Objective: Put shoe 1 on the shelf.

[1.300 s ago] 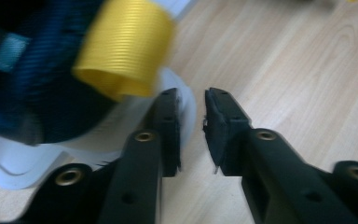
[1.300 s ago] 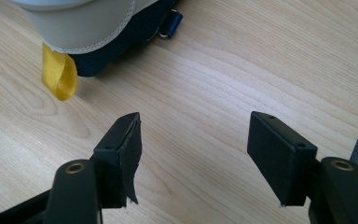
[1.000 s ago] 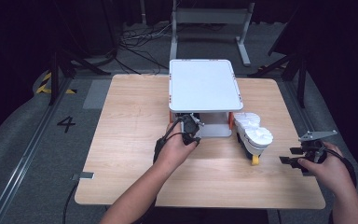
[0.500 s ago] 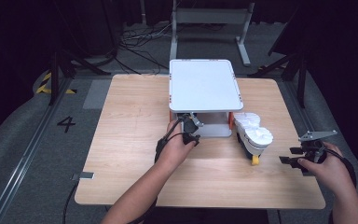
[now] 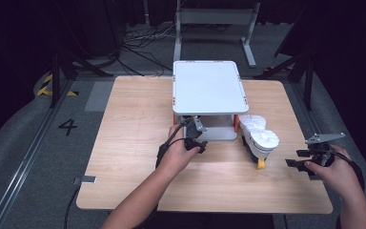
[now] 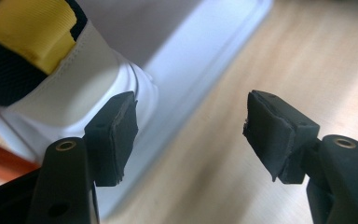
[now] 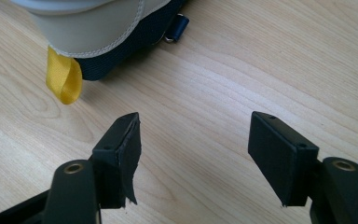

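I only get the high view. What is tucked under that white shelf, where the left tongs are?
Observer: The left gripper view shows a shoe there, white with black mesh and a yellow patch.
Operator: Are the tongs gripping it?
Observer: No. The left tongs have just been opening, and nothing is clamped between them.
Operator: And the shoe on the right?
Observer: The right gripper view shows a small metal ring on a navy tab of that second shoe, ahead of the open right tongs.
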A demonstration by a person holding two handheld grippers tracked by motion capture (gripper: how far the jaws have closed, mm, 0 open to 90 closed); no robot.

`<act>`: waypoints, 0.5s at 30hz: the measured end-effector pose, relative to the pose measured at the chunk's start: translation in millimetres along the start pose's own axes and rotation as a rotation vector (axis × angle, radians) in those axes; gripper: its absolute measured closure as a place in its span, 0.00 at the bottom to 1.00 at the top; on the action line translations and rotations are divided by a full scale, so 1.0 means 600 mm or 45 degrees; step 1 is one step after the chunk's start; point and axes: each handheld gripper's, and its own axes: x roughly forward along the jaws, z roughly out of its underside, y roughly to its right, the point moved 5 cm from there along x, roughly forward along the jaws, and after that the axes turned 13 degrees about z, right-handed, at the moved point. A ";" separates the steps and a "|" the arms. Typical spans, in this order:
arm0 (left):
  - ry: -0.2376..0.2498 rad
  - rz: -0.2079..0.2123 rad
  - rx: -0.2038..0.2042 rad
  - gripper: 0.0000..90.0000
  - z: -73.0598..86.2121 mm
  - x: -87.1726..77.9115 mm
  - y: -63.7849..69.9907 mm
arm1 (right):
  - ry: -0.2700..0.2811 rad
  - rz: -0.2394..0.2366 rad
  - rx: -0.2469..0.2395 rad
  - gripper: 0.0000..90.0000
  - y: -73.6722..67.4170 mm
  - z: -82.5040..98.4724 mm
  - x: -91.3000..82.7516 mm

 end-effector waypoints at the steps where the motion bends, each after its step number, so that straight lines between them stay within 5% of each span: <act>1: -0.009 0.023 -0.024 0.39 0.003 -0.011 0.004 | -0.002 0.001 0.008 0.39 0.000 -0.001 -0.001; 4: -0.038 0.058 -0.076 0.38 0.017 -0.043 0.006 | 0.023 0.017 0.013 0.41 0.004 -0.006 -0.005; 8: -0.059 0.010 -0.119 0.37 0.037 -0.085 -0.004 | 0.085 0.023 0.030 0.49 0.005 -0.020 -0.016; 15: -0.090 -0.001 -0.214 0.35 0.097 -0.151 -0.019 | 0.206 0.028 0.024 0.48 -0.005 -0.045 -0.034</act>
